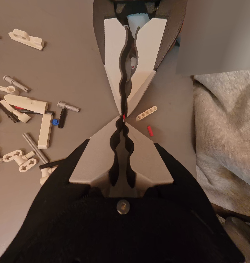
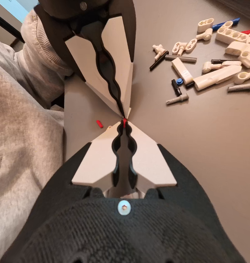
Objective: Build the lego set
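Note:
My two grippers meet tip to tip above a grey-brown table point(image 1: 79, 71). A small red pin point(image 2: 124, 122) sits between the fingertips of my right gripper point(image 2: 124, 123), which is shut on it. In the left wrist view the same red pin point(image 1: 124, 117) shows at the tips of my left gripper point(image 1: 122, 121), whose jaws are closed around its other end. A pale sliver shows beside the pin; I cannot tell what it is. The right gripper point(image 1: 123, 112) comes in from the top of the left wrist view, and the left gripper point(image 2: 123, 115) from the top of the right wrist view.
A second red pin point(image 1: 150, 131) and a cream five-hole beam point(image 1: 146, 113) lie loose near the table edge. A pile of cream, grey and black parts point(image 2: 215, 59) with a blue round stud point(image 2: 179, 81) lies to one side. A person's grey sweater point(image 2: 22, 128) borders the table. Both grippers' tips are close together, under 4 cm apart.

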Demonstrator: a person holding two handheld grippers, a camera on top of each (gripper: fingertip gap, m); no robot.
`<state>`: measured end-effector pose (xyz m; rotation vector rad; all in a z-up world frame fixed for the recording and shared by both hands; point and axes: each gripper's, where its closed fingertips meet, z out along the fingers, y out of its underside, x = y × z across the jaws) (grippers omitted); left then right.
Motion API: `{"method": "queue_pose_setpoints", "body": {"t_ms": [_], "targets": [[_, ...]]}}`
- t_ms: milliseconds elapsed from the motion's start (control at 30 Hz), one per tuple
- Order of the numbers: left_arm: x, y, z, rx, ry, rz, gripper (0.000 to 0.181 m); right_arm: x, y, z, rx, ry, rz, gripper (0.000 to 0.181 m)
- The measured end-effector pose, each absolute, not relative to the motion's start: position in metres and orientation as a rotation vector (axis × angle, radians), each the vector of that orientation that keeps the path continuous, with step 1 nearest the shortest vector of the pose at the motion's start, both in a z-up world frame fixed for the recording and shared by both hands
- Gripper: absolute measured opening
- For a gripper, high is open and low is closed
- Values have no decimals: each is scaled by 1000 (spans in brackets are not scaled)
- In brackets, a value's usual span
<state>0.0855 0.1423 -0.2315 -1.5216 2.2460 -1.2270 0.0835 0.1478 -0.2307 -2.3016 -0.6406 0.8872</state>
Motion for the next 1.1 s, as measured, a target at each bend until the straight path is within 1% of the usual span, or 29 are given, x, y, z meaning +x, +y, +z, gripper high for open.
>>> {"method": "queue_pose_setpoints", "body": {"t_ms": [267,433,500,600,633,700,767,833,1100], "targets": [[86,139,-226,-1491,2237,-1275,1,85,151,-231,-2295,-650,813,2],[90,150,-206,-1485,2072,-1407,23,85,151,-231,-2290,-646,818,2],[91,153,-210,-1515,2071,-1367,27,85,151,-231,-2290,-648,814,2],[89,154,-230,-1563,2166,-1185,25,85,151,-231,-2291,-645,812,2],[89,153,-233,-1558,2178,-1148,20,86,152,-231,-2291,-640,811,2],[88,152,-234,-1537,2191,-1128,14,87,152,-231,-2293,-628,811,2],[87,152,-234,-1555,2190,-1148,13,87,153,-231,-2293,-622,818,2],[86,150,-233,-1570,2200,-1181,6,87,153,-231,-2293,-620,822,2],[85,150,-233,-1574,2206,-1192,5,87,152,-231,-2297,-635,871,2]]}}
